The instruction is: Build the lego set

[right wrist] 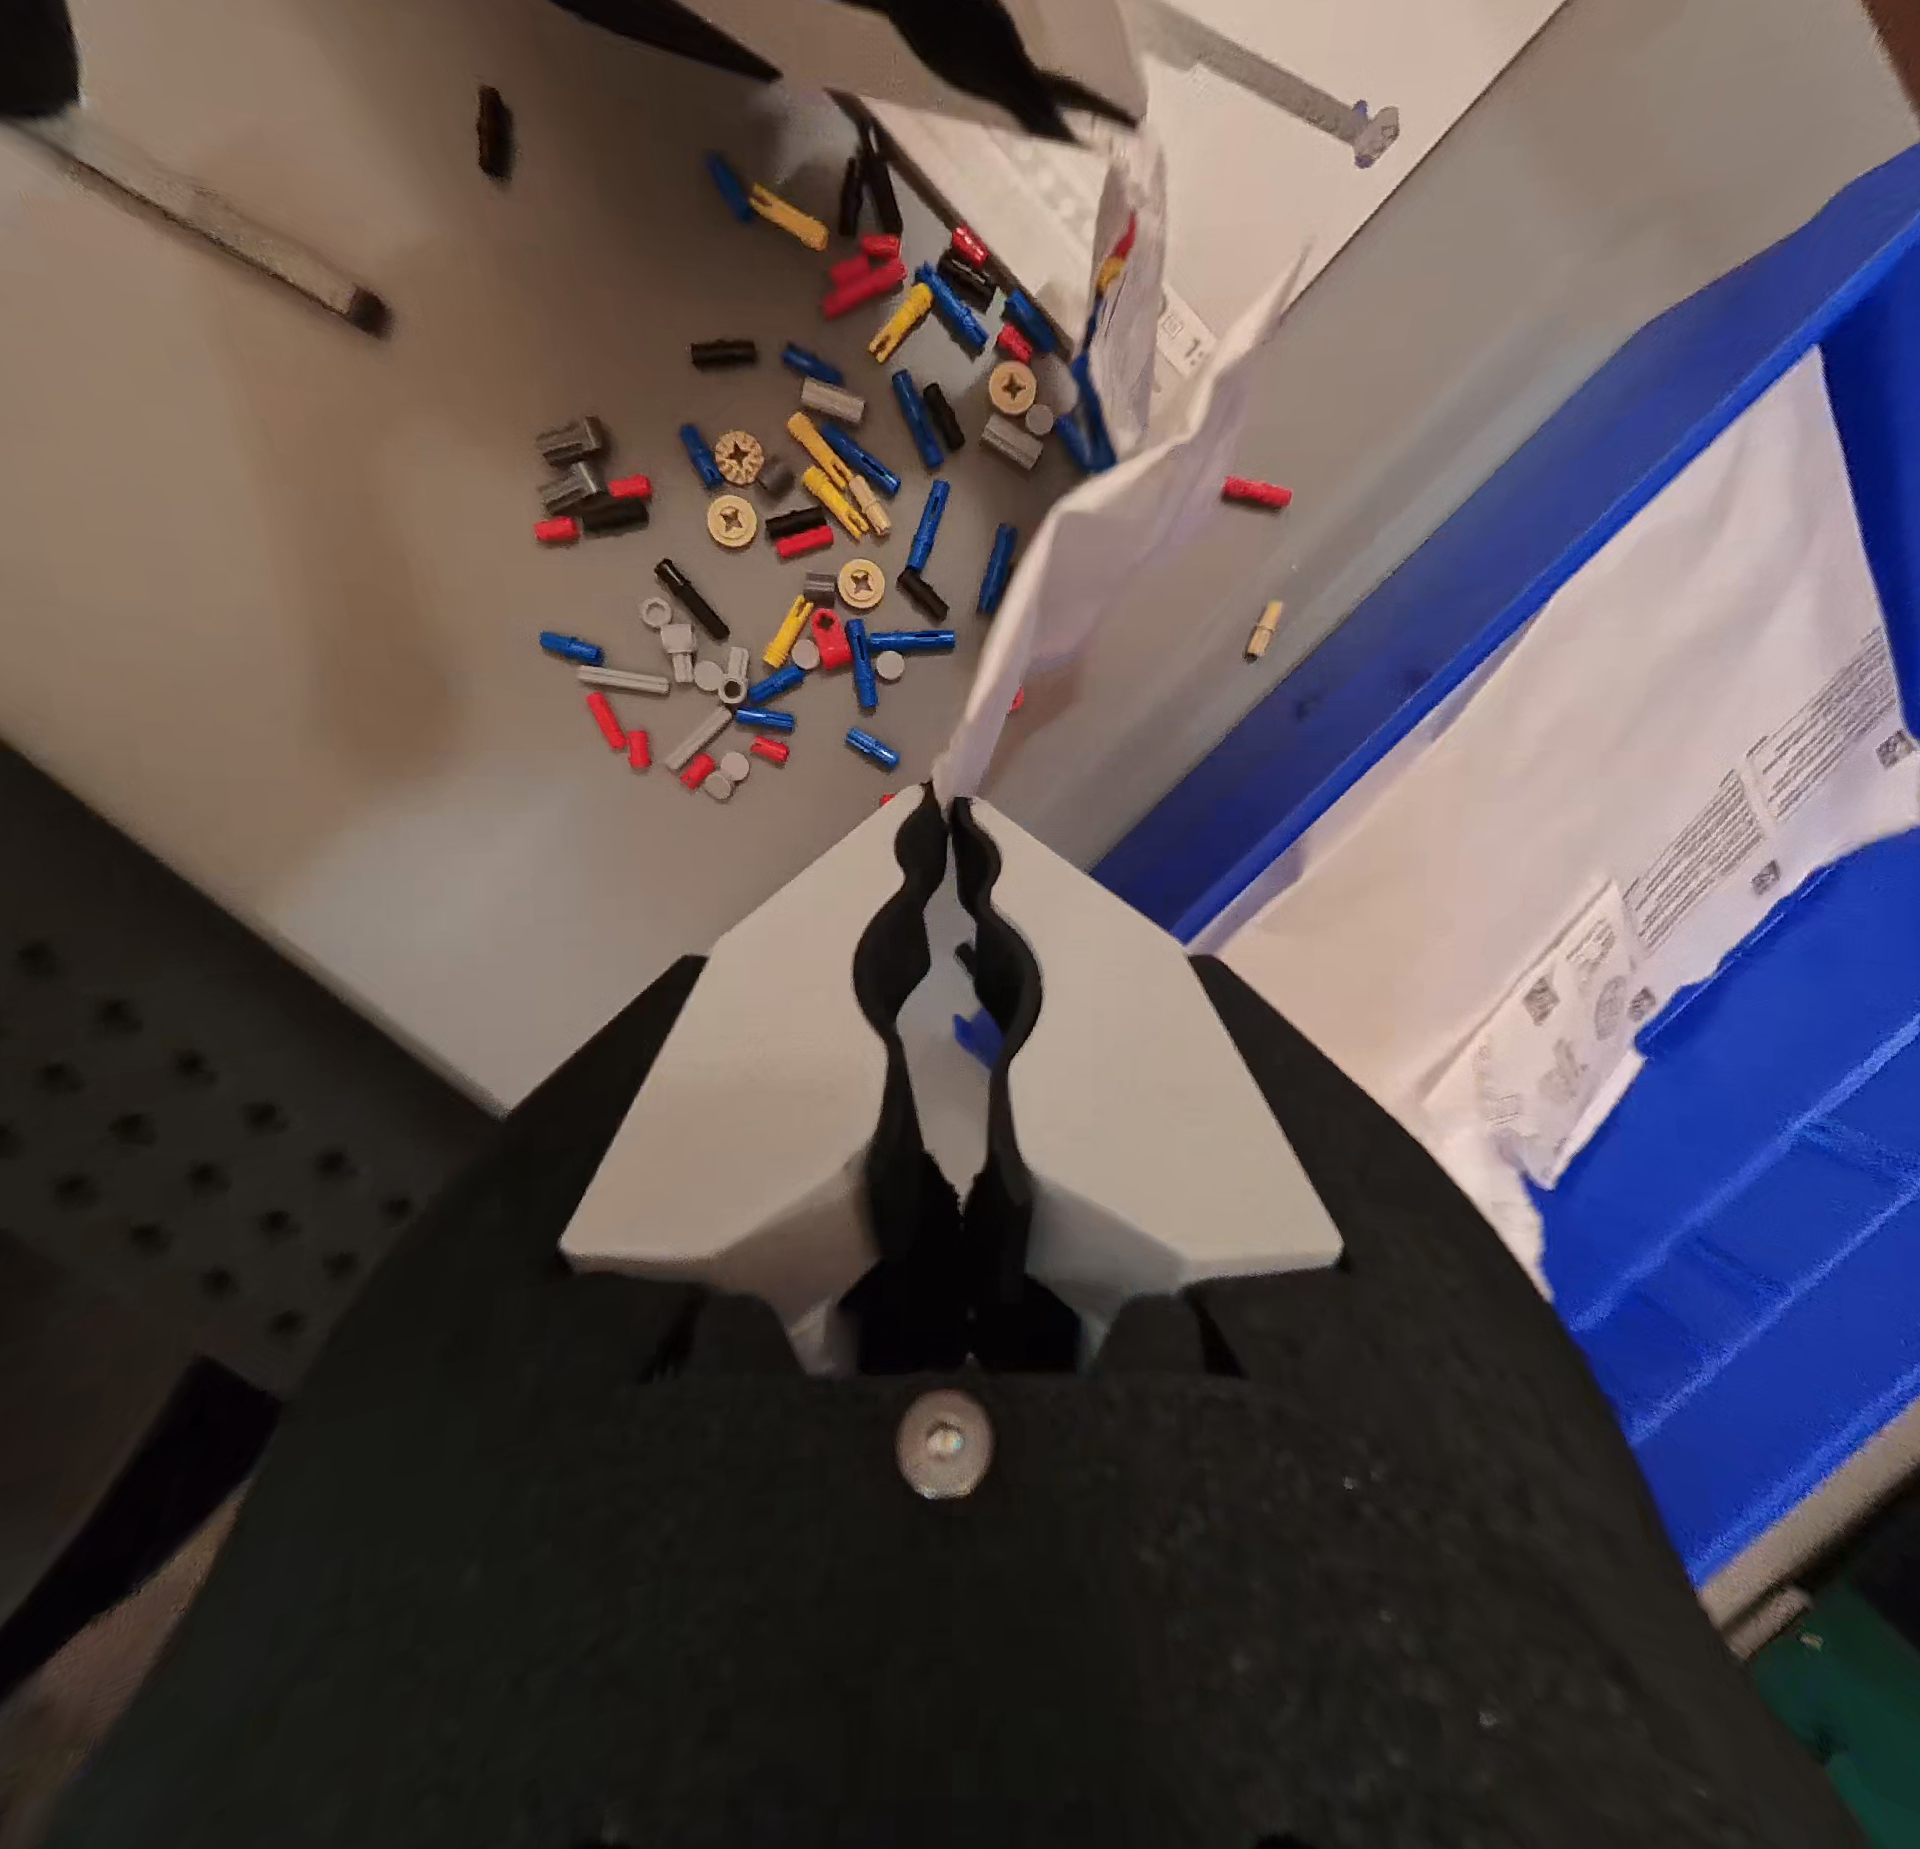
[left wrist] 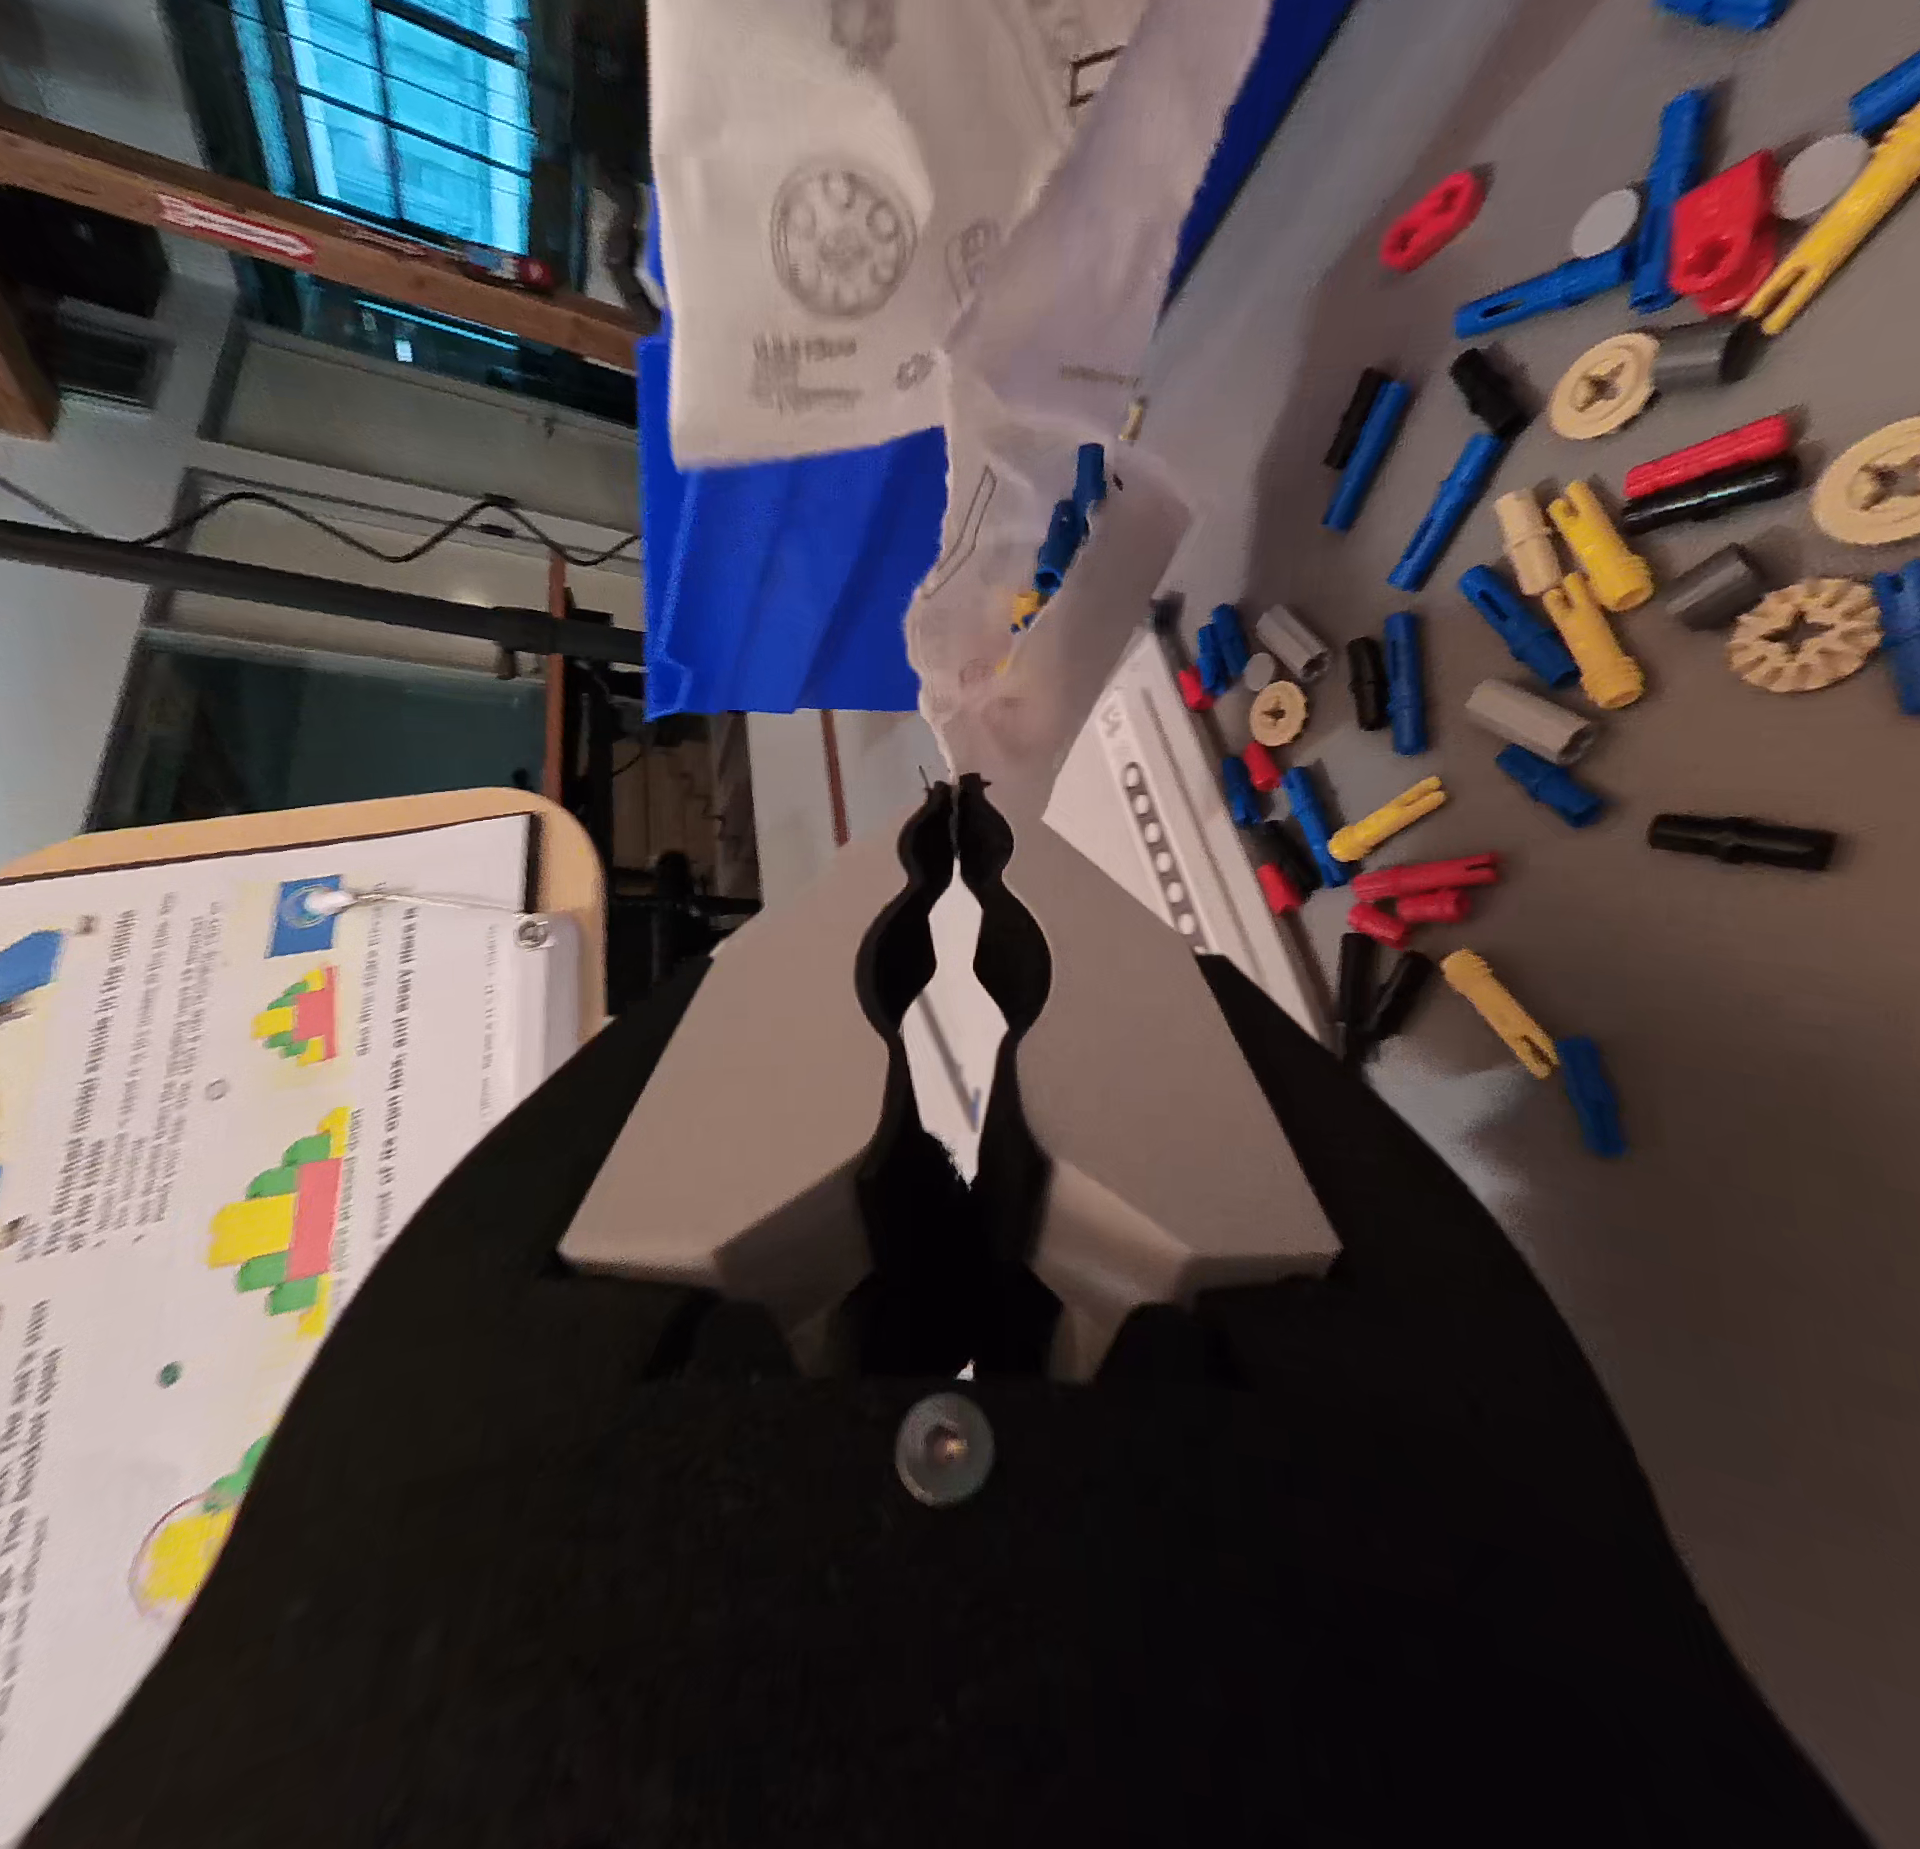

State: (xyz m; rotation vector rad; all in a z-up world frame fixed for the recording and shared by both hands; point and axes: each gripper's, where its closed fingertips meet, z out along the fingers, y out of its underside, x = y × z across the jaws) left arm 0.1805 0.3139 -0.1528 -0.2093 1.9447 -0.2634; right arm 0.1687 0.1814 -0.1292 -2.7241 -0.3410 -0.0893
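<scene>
Here the lego pieces (right wrist: 790,511) lie scattered loose on the grey table (right wrist: 312,469), filling the upper middle of the right wrist view and the right side of the left wrist view: small blue, red, yellow, black and grey pins, with a few tan round gears among them. A red pin (right wrist: 1255,491) and a tan pin (right wrist: 1263,627) lie apart from the heap, on the far side of the bag. A few pieces still sit inside the plastic bag (left wrist: 1039,573), which is clear and crumpled and hangs above the table between the two tools. The left gripper (left wrist: 957,783) has its black wavy fingers pressed together on one thin edge of the bag, at the centre of its own frame. The right gripper (right wrist: 940,802) is likewise pinched tight on another corner of the same bag (right wrist: 1101,594), and the left one shows at the top of that frame, gripping the far end. A white instruction booklet (left wrist: 1164,812) lies flat under the bag, just beside the pieces. A blue bin (right wrist: 1714,1228) holding white paper bags occupies the right of the right wrist view. A printed sheet (left wrist: 239,1124) with coloured brick drawings sits at the lower left of the left wrist view.
</scene>
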